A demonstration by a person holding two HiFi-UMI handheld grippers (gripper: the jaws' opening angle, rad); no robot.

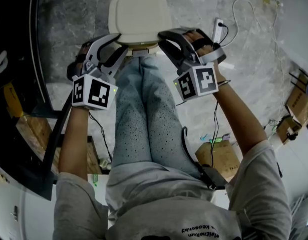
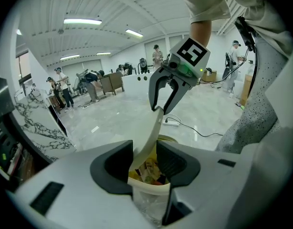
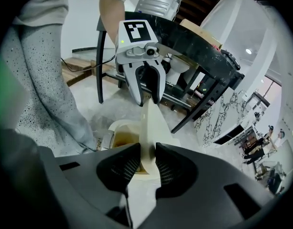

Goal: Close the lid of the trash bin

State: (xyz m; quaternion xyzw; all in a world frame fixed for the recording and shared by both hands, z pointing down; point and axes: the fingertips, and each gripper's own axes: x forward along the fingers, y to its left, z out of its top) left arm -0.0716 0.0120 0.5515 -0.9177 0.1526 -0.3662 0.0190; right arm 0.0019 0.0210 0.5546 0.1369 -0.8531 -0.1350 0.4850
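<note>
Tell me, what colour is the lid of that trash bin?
The lid is a plain cream, off-white colour; the head view shows it best.

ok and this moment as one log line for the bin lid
phase: closing lid | lid: raised, tilted over trash bin | left gripper: shut on lid edge | right gripper: shut on opposite edge | bin: open

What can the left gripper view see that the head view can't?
Only the left gripper view: the rubbish inside the bin, and people far across the room.
Only the head view: the whole flat top of the lid, and a cardboard box on the floor.
Both: the cream lid, the right tongs at its edge, and the speckled trouser leg.
</note>
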